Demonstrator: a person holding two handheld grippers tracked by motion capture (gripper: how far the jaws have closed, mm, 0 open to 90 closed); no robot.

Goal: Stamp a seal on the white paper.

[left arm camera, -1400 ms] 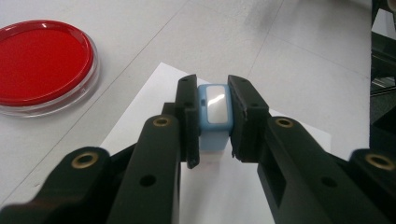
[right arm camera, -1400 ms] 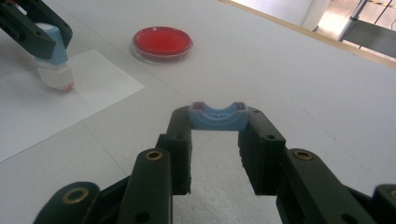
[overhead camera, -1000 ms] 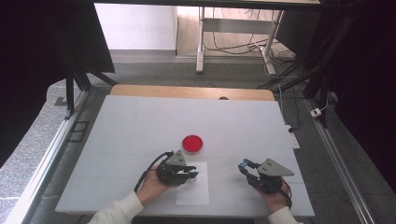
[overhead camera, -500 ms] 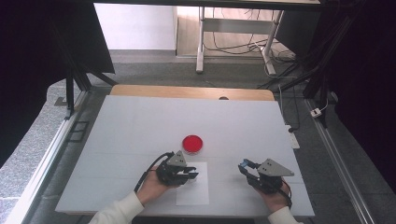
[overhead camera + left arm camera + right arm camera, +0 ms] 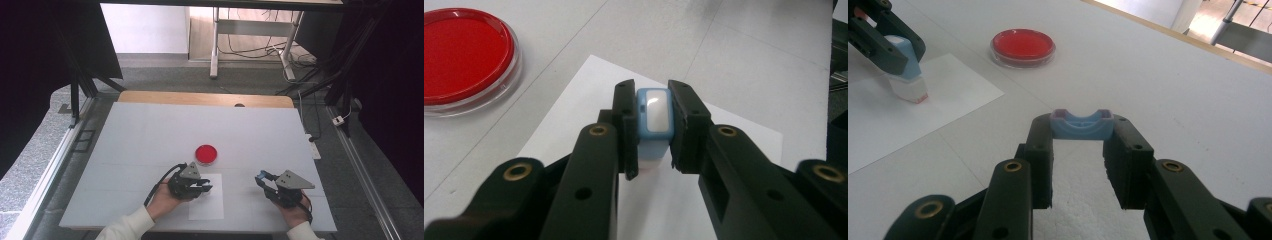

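Stamp [image 5: 654, 120], blue with a white body, is gripped upright in the left tool [image 5: 653, 131] above the white paper sheet [image 5: 734, 165] on the worktop [image 5: 150, 130]. Its blue cap [image 5: 1081, 125] is clamped in the right tool [image 5: 1080, 150]. A red ink pad [image 5: 206, 154] is seen just beyond the sheet

Black claws [image 5: 654, 145] with brass-ringed screw holes, grey three-cornered top plates, black cables, white sleeves [image 5: 127, 225].
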